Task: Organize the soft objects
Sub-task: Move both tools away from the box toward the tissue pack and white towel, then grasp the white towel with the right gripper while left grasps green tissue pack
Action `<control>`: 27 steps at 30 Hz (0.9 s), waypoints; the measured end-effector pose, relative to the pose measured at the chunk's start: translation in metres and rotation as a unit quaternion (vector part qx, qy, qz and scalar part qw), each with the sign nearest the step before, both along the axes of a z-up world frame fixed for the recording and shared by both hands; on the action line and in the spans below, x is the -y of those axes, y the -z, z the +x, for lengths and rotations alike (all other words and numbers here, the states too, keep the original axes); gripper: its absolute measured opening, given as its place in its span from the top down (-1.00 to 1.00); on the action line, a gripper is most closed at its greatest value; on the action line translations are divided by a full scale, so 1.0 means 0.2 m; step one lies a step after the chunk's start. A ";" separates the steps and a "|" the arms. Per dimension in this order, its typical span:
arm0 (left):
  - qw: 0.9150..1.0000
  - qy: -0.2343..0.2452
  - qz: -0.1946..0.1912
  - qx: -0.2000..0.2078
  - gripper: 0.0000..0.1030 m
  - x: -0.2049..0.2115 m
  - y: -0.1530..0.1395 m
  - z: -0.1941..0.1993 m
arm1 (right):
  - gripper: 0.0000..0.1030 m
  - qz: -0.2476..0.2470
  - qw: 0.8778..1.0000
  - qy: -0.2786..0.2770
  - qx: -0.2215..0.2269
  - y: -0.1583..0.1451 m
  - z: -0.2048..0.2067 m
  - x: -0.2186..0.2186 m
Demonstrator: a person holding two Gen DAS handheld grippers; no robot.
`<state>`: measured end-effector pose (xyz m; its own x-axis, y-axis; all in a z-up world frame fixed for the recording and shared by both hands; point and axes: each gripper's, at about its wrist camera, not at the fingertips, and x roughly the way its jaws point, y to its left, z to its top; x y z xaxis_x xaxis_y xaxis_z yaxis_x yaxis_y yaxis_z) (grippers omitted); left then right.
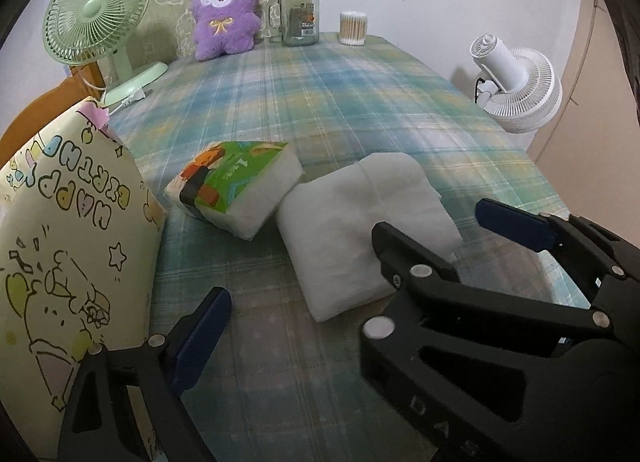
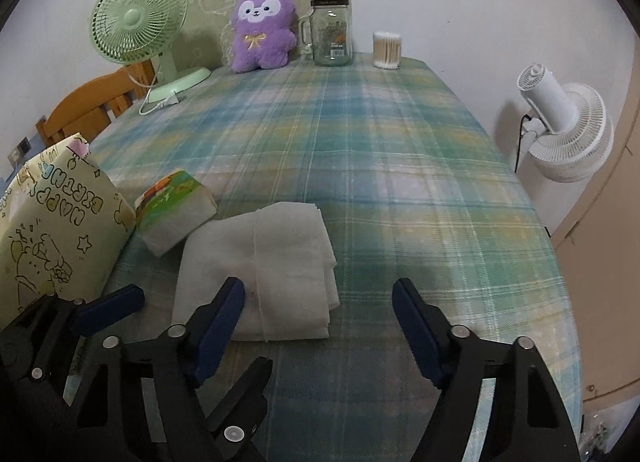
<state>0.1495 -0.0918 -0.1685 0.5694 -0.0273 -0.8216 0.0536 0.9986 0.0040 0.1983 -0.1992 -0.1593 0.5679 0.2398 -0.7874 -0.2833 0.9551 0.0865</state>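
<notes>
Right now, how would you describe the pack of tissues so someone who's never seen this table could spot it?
Start at the plaid tablecloth and go to its near left side, where a birthday gift bag stands. The tissue pack lies flat between that bag and a folded white cloth. Its green and orange printed wrapper sets it apart from the plain cloth.

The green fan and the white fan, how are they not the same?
The green fan stands on the table at its far left corner; the white fan is off the table's right edge. The green fan faces us; the white fan shows its back, with its grille tilted downward. Both have round grilles.
</notes>
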 end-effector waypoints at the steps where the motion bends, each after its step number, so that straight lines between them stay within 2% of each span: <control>1: 1.000 0.000 0.000 0.001 -0.85 0.00 0.00 0.00 | -0.26 0.002 1.000 -0.003 0.000 0.00 0.00 0.00; 2: 1.000 0.001 0.001 0.001 -0.85 0.00 0.00 0.00 | -0.16 0.006 1.000 -0.007 0.000 0.00 0.00 0.00; 3: 1.000 0.001 0.001 0.002 -0.85 0.00 0.00 0.00 | 0.06 0.008 1.000 -0.012 -0.001 0.01 0.01 0.00; 5: 1.000 0.002 0.002 0.003 -0.85 0.00 0.00 0.01 | 0.23 0.013 1.000 -0.019 -0.001 0.01 0.01 0.00; 6: 1.000 0.001 0.003 0.004 -0.85 0.00 0.00 0.01 | 0.37 0.014 1.000 -0.019 0.000 0.01 0.02 0.00; 10: 1.000 0.003 0.006 0.004 -0.86 0.01 0.00 0.01 | 0.62 0.012 1.000 -0.007 0.005 0.01 0.01 0.01; 21: 1.000 0.012 0.017 0.021 -0.86 0.06 -0.03 0.02 | 0.71 -0.013 0.999 0.040 0.024 -0.04 0.00 0.09; 27: 0.999 -0.006 0.018 0.033 -0.87 0.05 -0.05 0.07 | 0.71 -0.009 0.997 0.069 0.035 -0.06 0.02 0.15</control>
